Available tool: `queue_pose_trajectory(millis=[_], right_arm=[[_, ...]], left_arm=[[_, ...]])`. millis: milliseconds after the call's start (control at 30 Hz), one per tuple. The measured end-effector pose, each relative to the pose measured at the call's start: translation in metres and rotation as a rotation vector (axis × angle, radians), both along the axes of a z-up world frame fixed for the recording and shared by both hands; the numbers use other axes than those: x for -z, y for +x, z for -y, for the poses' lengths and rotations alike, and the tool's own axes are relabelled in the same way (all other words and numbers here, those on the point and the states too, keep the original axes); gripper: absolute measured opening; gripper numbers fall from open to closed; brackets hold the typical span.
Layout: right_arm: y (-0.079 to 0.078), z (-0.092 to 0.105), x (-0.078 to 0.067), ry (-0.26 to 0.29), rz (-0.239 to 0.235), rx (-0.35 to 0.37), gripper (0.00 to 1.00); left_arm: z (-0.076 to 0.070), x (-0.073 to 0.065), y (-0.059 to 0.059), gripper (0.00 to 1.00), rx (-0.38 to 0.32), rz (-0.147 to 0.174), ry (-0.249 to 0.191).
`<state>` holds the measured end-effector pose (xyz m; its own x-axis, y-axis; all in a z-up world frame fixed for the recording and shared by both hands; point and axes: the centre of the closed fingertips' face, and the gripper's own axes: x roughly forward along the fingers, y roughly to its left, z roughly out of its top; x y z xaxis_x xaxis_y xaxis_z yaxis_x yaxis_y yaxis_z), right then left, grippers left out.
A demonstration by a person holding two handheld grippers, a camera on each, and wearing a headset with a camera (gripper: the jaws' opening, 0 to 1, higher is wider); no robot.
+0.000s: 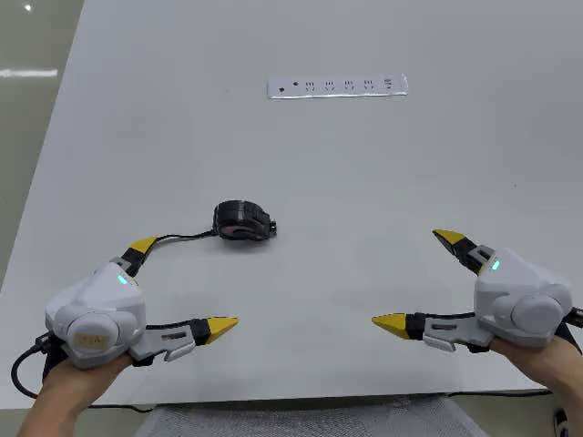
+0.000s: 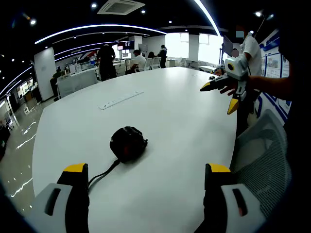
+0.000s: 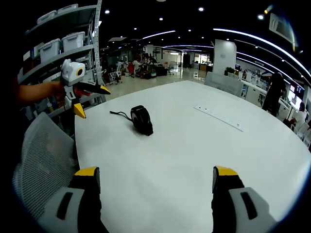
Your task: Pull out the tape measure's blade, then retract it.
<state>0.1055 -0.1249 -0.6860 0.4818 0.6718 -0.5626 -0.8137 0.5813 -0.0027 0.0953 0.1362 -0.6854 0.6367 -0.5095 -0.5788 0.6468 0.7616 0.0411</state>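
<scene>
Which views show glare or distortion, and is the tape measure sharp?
Head view: even light, tape measure sharp, slight glare on floor. Left gripper view: fisheye curves the table, windows blown out. Right gripper view: same curving, ceiling lights streak, tape measure crisp.

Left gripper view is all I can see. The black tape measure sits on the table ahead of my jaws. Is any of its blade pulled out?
Observer: No. In the head view, looking down on it, the tape measure is a closed case on the table, and no blade is drawn out.
Operator: What is behind my gripper?
Observer: In the right gripper view, the left gripper is held in front of shelving loaded with plastic bins.
Operator: Is anything trailing from it?
Observer: Yes. In the head view a black cable loops from its rear, past the table's near edge.
</scene>
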Motion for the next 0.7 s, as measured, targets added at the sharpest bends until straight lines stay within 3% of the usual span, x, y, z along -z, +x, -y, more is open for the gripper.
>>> queue_pose_trajectory(millis=[700], right_arm=[[-0.0001, 0.0000, -0.0003, -0.005, 0.001, -0.007, 0.99]], left_arm=[[0.0042, -0.0024, -0.0012, 0.98, 0.006, 0.000, -0.002]])
